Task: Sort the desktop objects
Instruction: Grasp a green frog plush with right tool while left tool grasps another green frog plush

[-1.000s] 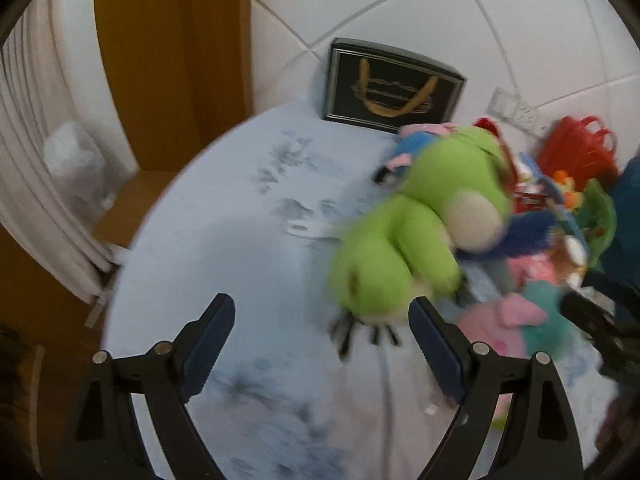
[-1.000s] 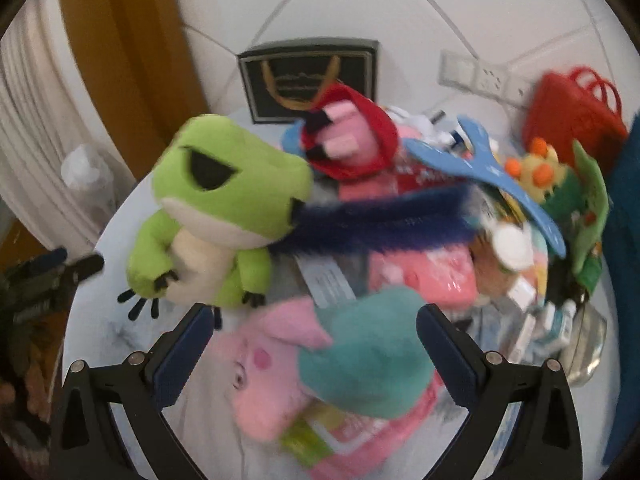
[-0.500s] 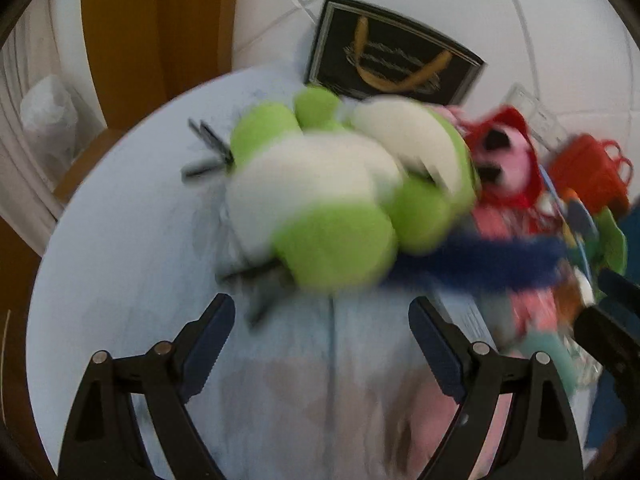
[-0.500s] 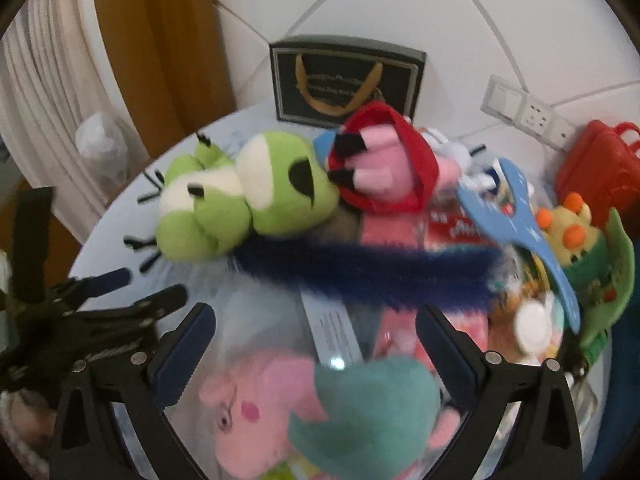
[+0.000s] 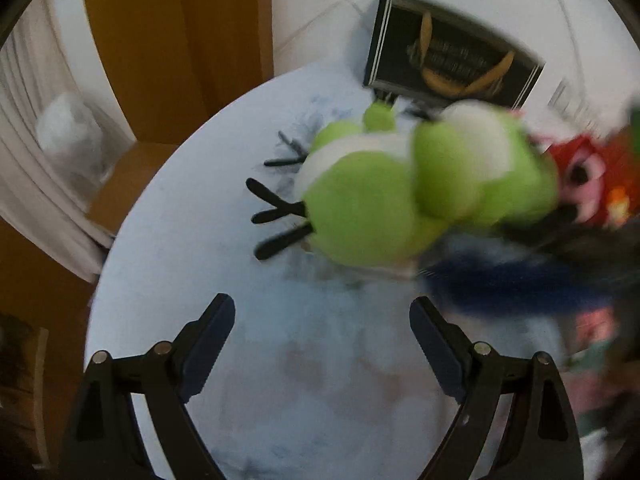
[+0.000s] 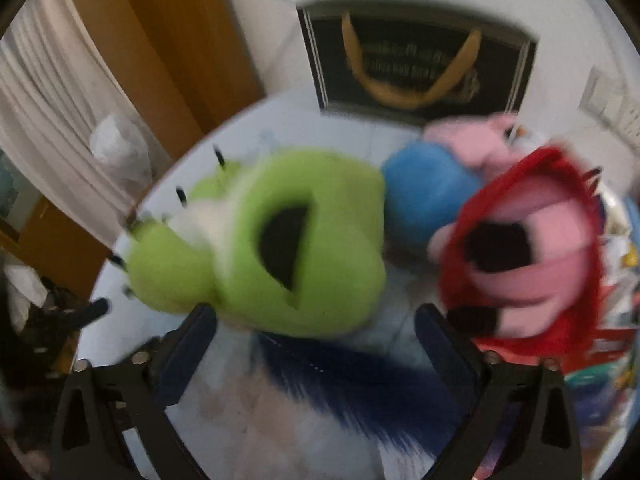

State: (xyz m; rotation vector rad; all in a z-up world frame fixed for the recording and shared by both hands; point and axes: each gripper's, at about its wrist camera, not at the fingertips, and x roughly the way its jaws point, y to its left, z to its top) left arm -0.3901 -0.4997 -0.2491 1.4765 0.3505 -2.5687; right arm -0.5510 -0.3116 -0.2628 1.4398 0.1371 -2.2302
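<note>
Left wrist view: left gripper (image 5: 322, 322), jaws apart, empty. Right gripper (image 6: 316, 330), jaws apart, empty. One green frog plush (image 5: 400, 196) lies at frame centre on the round table (image 5: 192, 216), beside the heap at right. One red-hooded pink plush (image 6: 532, 256); one blue plush (image 6: 424, 196); one dark blue furry strip (image 6: 360, 384); one black bag (image 6: 416, 56). Sorting judged barely begun; heap remains

A green frog plush (image 5: 372, 200) with a white belly and black toes lies toppled near the round table's (image 5: 168, 264) back edge, beside a red-and-pink plush (image 6: 532, 256) and a blue plush (image 6: 424, 196).
</note>
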